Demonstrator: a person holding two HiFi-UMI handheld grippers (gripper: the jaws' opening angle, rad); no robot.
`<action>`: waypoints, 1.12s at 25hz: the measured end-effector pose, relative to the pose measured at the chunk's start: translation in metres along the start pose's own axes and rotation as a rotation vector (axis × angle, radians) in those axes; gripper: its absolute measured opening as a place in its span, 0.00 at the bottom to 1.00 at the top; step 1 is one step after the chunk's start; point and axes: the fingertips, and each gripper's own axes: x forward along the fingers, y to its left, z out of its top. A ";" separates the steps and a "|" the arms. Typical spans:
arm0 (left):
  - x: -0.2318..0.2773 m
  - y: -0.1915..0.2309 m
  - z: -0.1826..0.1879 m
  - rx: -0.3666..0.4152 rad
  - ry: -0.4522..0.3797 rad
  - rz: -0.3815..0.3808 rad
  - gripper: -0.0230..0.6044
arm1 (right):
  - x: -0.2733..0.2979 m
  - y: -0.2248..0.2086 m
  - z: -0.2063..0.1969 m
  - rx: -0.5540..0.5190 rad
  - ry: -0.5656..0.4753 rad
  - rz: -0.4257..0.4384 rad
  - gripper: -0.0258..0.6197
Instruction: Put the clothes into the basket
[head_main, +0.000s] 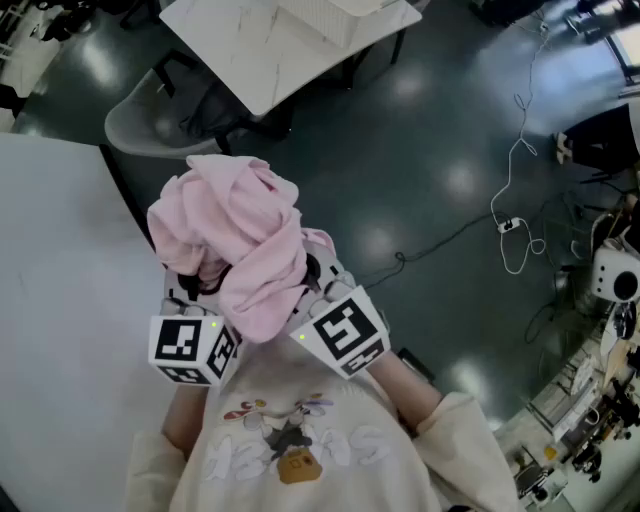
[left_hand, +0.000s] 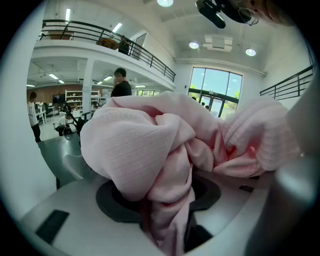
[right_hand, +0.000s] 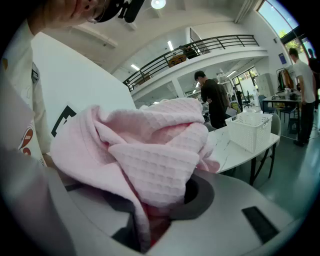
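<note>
- Two grippers, the left gripper (head_main: 188, 296) and the right gripper (head_main: 326, 288), are held side by side, close in front of the person's cream sweatshirt (head_main: 300, 450).
- Each has its jaws clamped on a fold of the same pink garment (head_main: 240, 235), and the cloth runs down between the pads in both gripper views.
- The garment is a bunched waffle-knit heap. It is lifted off every surface, piles over both gripper fronts and hides the fingertips in the head view.
- The dark glossy floor (head_main: 420, 150) lies beneath, with a white cable (head_main: 515, 200) trailing across it.
- A grey chair (head_main: 140, 115) stands beyond the garment, beside a white table (head_main: 270, 55).
- The white slatted basket (right_hand: 254, 131) sits on that table, well apart from the garment.
</note>
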 end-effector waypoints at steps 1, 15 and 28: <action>-0.013 -0.007 -0.007 -0.002 -0.001 -0.004 0.40 | -0.010 0.013 -0.006 0.008 0.001 -0.001 0.26; -0.185 -0.022 -0.110 -0.003 -0.047 -0.050 0.40 | -0.059 0.198 -0.076 0.002 -0.006 -0.072 0.26; -0.247 0.016 -0.158 -0.059 -0.068 -0.081 0.40 | -0.035 0.274 -0.107 0.031 0.005 -0.109 0.26</action>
